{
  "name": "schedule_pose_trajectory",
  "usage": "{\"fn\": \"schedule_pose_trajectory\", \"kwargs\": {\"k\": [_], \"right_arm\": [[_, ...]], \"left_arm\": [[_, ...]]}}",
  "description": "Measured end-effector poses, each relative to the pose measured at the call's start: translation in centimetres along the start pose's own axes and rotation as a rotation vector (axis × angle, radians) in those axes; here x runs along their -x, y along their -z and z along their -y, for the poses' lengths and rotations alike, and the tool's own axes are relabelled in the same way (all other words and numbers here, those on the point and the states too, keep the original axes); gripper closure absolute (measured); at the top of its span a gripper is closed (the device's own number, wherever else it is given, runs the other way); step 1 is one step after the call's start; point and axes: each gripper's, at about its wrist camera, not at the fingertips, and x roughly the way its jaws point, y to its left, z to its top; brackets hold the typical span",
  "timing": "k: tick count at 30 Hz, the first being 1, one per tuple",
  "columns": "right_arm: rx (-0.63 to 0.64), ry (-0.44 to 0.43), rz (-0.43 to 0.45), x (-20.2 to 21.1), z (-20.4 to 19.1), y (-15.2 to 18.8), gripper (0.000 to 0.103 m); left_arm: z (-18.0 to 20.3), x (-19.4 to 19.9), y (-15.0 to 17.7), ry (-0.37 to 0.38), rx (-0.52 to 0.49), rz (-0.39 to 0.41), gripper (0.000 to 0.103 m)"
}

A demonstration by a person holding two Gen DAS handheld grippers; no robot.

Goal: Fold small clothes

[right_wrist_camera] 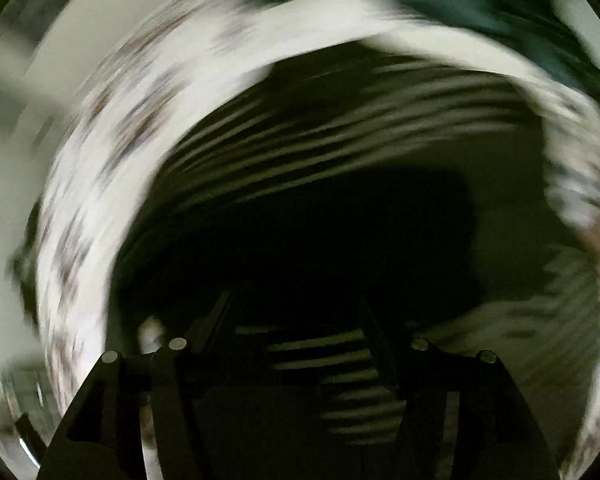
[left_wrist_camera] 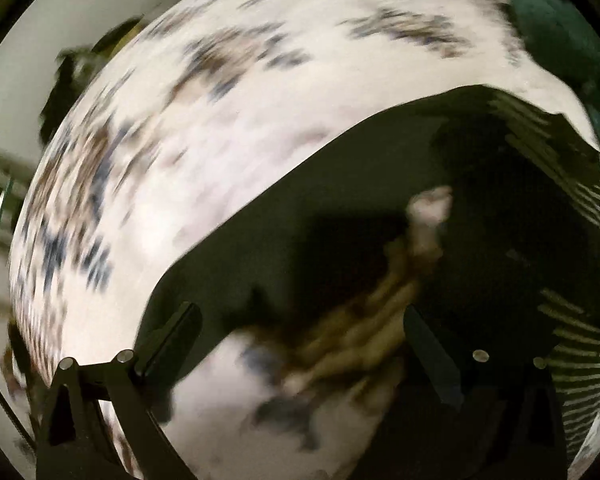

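Observation:
A dark garment with thin pale stripes lies on a white bedspread flecked with brown and blue. My left gripper points steeply down over the garment's near edge, jaws wide apart. A blurred tan and white bunch of cloth shows in the gap, with neither pad pressing on it. In the right wrist view the same striped garment fills the middle. My right gripper hangs over it with its fingers apart, and only striped cloth shows beyond the gap. Both views are smeared by motion.
A teal cloth lies at the far right of the bedspread, and the right wrist view shows teal cloth along its top. A pale wall or floor lies beyond the bed's left edge, with a dark blurred object there.

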Motion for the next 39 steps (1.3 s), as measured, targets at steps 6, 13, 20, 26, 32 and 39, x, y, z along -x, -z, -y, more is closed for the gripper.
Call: {"fn": "schedule_pose_trajectory", "kwargs": {"k": [6,13,20,26,32,39], "right_arm": [[-0.053,0.169,0.029,0.8,13.4,-8.9,0.039],[0.146,0.144,-0.099,-6.9,14.9,-17.2,0.08],[0.134,0.158,-0.096,-8.9,17.0,-19.2,0.087],[0.094,0.205,-0.046,-5.2,17.9,-16.2,0.032],[0.173,0.283,-0.031,-0.8,15.1,-5.6,0.001],[0.173,0.218,-0.129,-1.4,8.3,3.0,0.001]], "left_arm": [[8.8,-1.2,-5.1,0.024,-0.175,0.078,0.0],[15.4,-4.9,-9.8,-0.037,-0.246,0.098,0.0],[17.9,-8.5,-11.1,-0.111,-0.31,0.043,0.0],[11.9,-3.3,-8.0,-0.058,-0.147,0.08,0.0],[0.8,1.8,1.9,-0.052,0.171,-0.05,0.0],[-13.5,1.8,15.0,0.006,0.732,-0.172,0.0]]}}
